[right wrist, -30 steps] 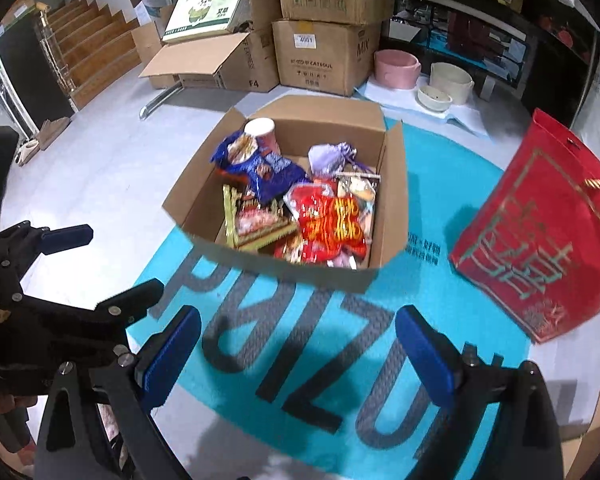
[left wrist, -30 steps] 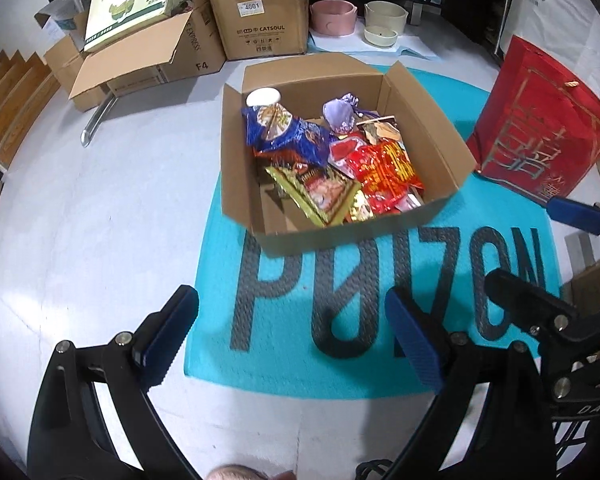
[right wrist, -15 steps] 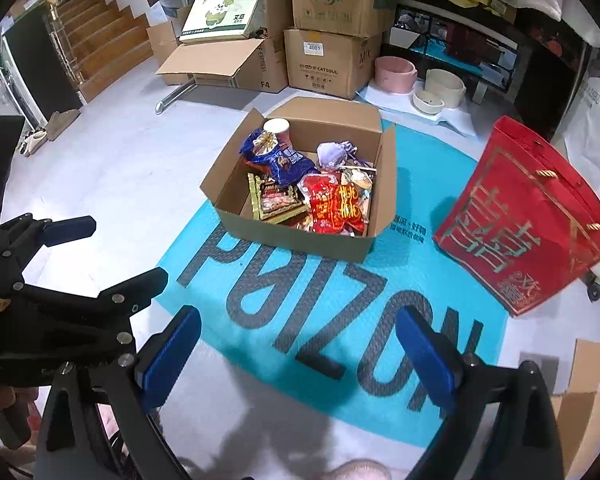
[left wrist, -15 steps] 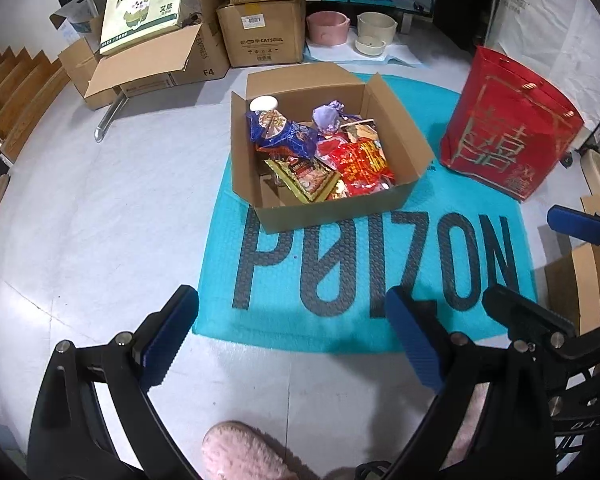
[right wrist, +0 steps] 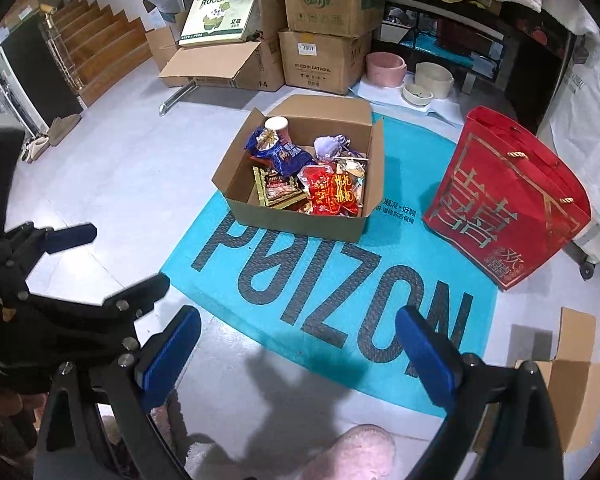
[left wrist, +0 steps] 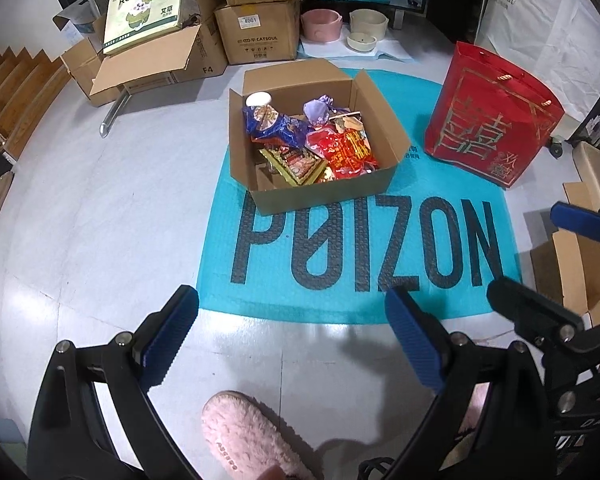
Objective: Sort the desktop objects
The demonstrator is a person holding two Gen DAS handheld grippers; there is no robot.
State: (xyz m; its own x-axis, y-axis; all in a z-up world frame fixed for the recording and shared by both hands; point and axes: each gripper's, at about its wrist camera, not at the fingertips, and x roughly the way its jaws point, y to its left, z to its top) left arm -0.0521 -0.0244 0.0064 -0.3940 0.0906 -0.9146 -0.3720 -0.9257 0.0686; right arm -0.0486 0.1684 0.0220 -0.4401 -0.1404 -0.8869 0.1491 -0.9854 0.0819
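An open cardboard box (left wrist: 324,194) (right wrist: 300,222) sits on a teal mat (left wrist: 340,288) (right wrist: 300,312) printed POIZON. It holds several snack packets: a blue bag (left wrist: 276,124) (right wrist: 280,152), a red packet (left wrist: 348,148) (right wrist: 332,194), a purple pouch (left wrist: 318,110) (right wrist: 328,146) and a white cup (left wrist: 259,100) (right wrist: 276,124). My left gripper (left wrist: 292,340) hangs open, high above the floor and well short of the box, holding nothing. My right gripper (right wrist: 298,352) is open and empty too, and it also shows at the right edge (left wrist: 548,264) of the left wrist view.
A red gift bag (left wrist: 492,128) (right wrist: 504,200) stands right of the box. Stacked cardboard boxes (left wrist: 256,28) (right wrist: 320,52) and pet bowls (left wrist: 364,24) (right wrist: 432,76) line the back. Wooden stairs (right wrist: 100,48) rise at the left. A person's pink slippers (left wrist: 244,436) (right wrist: 352,456) are below.
Both grippers have risen and pulled back from the box, which now looks smaller and farther away. The pink slippers have come into view. Both stay open.
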